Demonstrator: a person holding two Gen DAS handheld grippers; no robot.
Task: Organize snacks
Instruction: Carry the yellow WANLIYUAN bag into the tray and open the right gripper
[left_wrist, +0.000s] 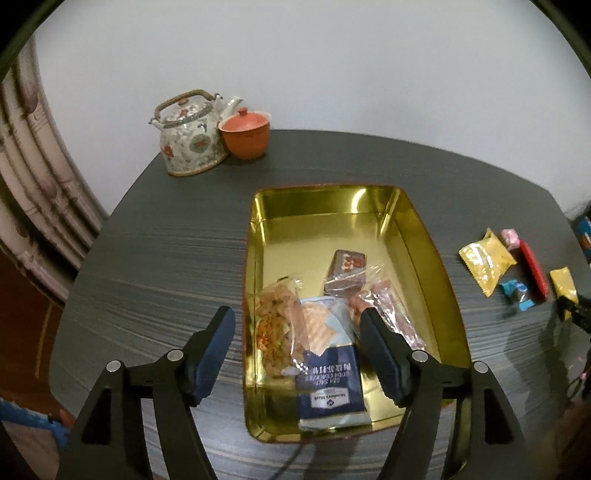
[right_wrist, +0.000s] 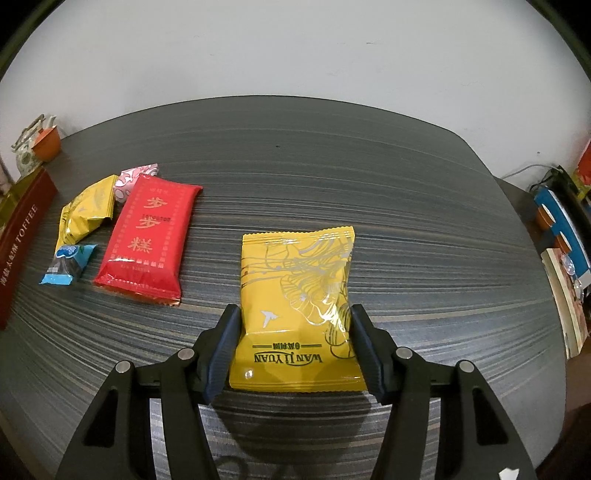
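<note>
My left gripper (left_wrist: 297, 314) stands open above the near end of a gold tin (left_wrist: 417, 236), with nothing between its pads. Inside the tin lie a navy cracker packet (left_wrist: 332, 391), a clear bag of crisps (left_wrist: 277, 332), a small brown packet (left_wrist: 347, 264) and a pinkish wrapped snack (left_wrist: 391, 306). My right gripper (right_wrist: 295, 310) is shut on a yellow snack packet (right_wrist: 295, 295), its pads pressing both long sides just above the table. Left of it lie a red packet (right_wrist: 147, 236), a smaller yellow packet (right_wrist: 86, 214), a pink sweet (right_wrist: 135, 177) and a blue sweet (right_wrist: 68, 264).
A flowered teapot (left_wrist: 188, 136) and an orange lidded cup (left_wrist: 245, 133) stand at the table's far left corner by the wall. The tin's dark red side (right_wrist: 22, 240) runs along the left of the right wrist view. Books and boxes (right_wrist: 561, 236) sit beyond the table's right edge.
</note>
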